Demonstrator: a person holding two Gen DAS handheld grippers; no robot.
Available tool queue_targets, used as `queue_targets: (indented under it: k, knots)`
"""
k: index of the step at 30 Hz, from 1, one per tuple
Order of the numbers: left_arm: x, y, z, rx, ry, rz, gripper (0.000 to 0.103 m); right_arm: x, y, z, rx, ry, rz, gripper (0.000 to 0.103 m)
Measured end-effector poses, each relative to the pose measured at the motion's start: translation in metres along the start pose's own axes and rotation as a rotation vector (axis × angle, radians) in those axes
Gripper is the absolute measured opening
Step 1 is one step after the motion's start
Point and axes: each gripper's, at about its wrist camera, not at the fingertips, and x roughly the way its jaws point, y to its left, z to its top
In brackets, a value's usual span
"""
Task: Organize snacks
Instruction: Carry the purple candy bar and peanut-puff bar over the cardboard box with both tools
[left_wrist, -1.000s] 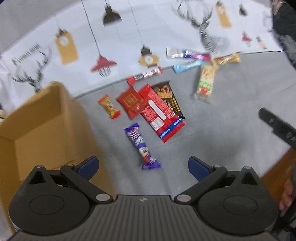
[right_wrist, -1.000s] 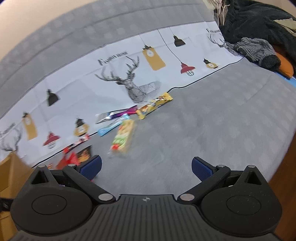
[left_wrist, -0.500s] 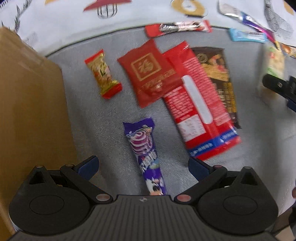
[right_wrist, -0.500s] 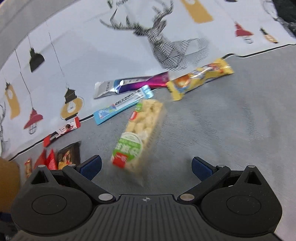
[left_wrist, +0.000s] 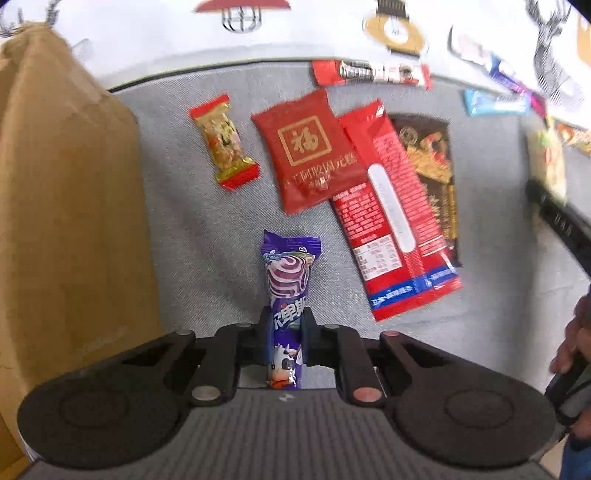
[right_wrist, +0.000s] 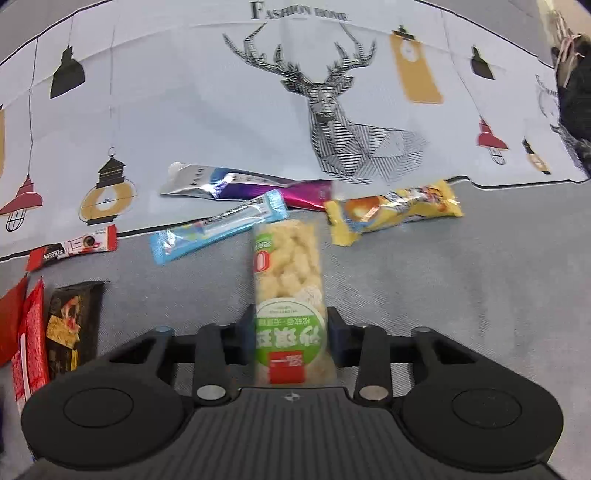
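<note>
Left gripper (left_wrist: 285, 325) has just closed on the purple candy bar (left_wrist: 288, 291); right gripper (right_wrist: 290, 332) on the rice-puff bar (right_wrist: 288, 288). Both still lie on the surface. Next, I judge, the cardboard box (left_wrist: 70, 206).

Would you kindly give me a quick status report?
Left gripper shut on purple snack. Right gripper shut on puffed-rice bar. Cardboard box on the left, nothing blocking.

We look steeply down from each gripper, close over the grey surface (left_wrist: 207, 236), and both views share the dark brown packet (left_wrist: 432, 155) (right_wrist: 70, 321) and, perhaps, the blurred puffed-snack bar (right_wrist: 288, 266).
</note>
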Motion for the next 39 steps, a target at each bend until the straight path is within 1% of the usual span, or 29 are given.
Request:
queue_targets:
  k: [3,7,10,15,18,21,26,29,32,35,39]
  knots:
    - [-0.023,0.008,-0.011,0.009,-0.055,-0.049,0.015,-0.014,-0.015,-0.007,0.069,0.006,0.007,0.038]
    - [-0.063,0.020,-0.036,0.015,-0.132,-0.132,0.015,-0.057,-0.032,-0.019,0.178,-0.050,0.056,0.038]
    - [-0.097,0.013,-0.063,0.006,-0.192,-0.152,0.015,-0.096,-0.031,-0.031,0.234,-0.095,0.099,0.038]
    - [-0.146,0.037,-0.109,-0.005,-0.279,-0.179,0.015,-0.167,-0.013,-0.053,0.263,-0.168,0.196,0.038]
    - [-0.172,0.058,-0.138,-0.013,-0.351,-0.163,0.015,-0.211,0.008,-0.064,0.239,-0.209,0.258,0.038]
    - [-0.194,0.084,-0.168,-0.038,-0.397,-0.130,0.015,-0.252,0.036,-0.077,0.201,-0.230,0.333,0.038]
    - [-0.216,0.137,-0.230,-0.094,-0.446,-0.072,0.015,-0.307,0.089,-0.103,0.107,-0.217,0.456,0.038]
    - [-0.218,0.165,-0.262,-0.132,-0.450,-0.077,0.015,-0.338,0.115,-0.120,0.071,-0.182,0.518,0.038]
    - [-0.218,0.187,-0.293,-0.153,-0.462,-0.079,0.015,-0.368,0.138,-0.137,0.015,-0.159,0.552,0.038]
    - [-0.217,0.202,-0.313,-0.163,-0.479,-0.081,0.015,-0.396,0.151,-0.152,-0.027,-0.139,0.577,0.038]
    - [-0.219,0.216,-0.330,-0.185,-0.502,-0.106,0.015,-0.426,0.157,-0.160,-0.071,-0.190,0.553,0.038]
